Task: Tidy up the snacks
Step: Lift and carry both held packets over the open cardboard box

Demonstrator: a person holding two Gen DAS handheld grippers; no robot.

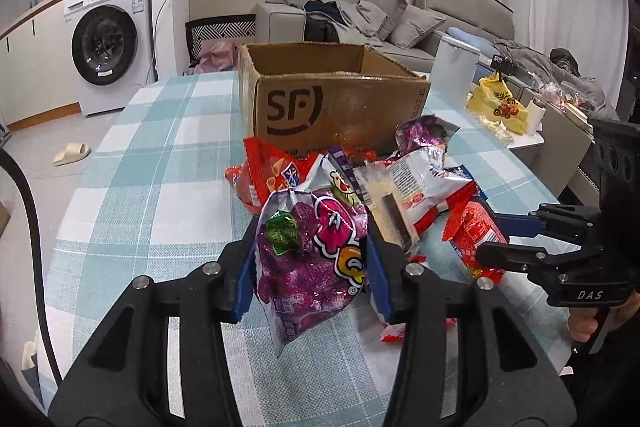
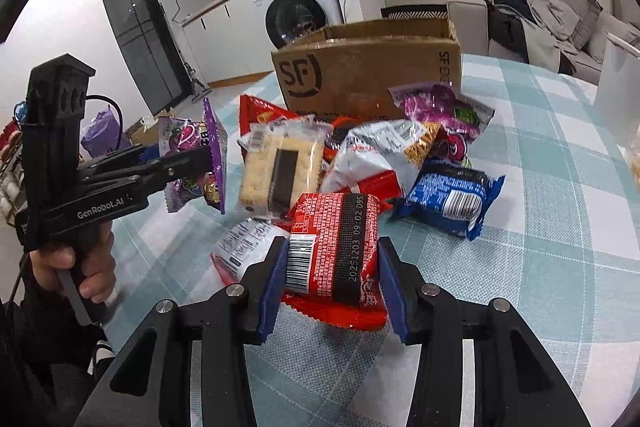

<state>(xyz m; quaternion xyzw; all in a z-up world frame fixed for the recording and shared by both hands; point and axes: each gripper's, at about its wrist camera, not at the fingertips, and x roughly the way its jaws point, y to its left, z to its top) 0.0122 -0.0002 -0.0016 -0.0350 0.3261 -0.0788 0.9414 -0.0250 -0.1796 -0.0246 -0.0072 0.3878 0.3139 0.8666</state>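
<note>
left tool [image 1: 310, 259] clamps our purple bag [image 1: 310, 251] | right tool [image 2: 332, 279] clamps red pack [image 2: 334, 255] | risk: slippery foil slides out before box [image 1: 320, 95]

the purple snack bag [image 1: 310, 259] at the centre of the left wrist view is glossy, crinkled plastic film, and the red packet [image 2: 334, 259] at lower centre of the right wrist view is shiny film too. the cardboard box [image 1: 332, 107] behind the pile is matt brown corrugated paperboard with a dull sheen of tape on its front. the tablecloth [image 1: 152, 195] is woven checked cloth with a rough weave, and the gripper fingers [image 2: 394, 291] are matt black plastic with blue ridged pads and bright metal pins.
</note>
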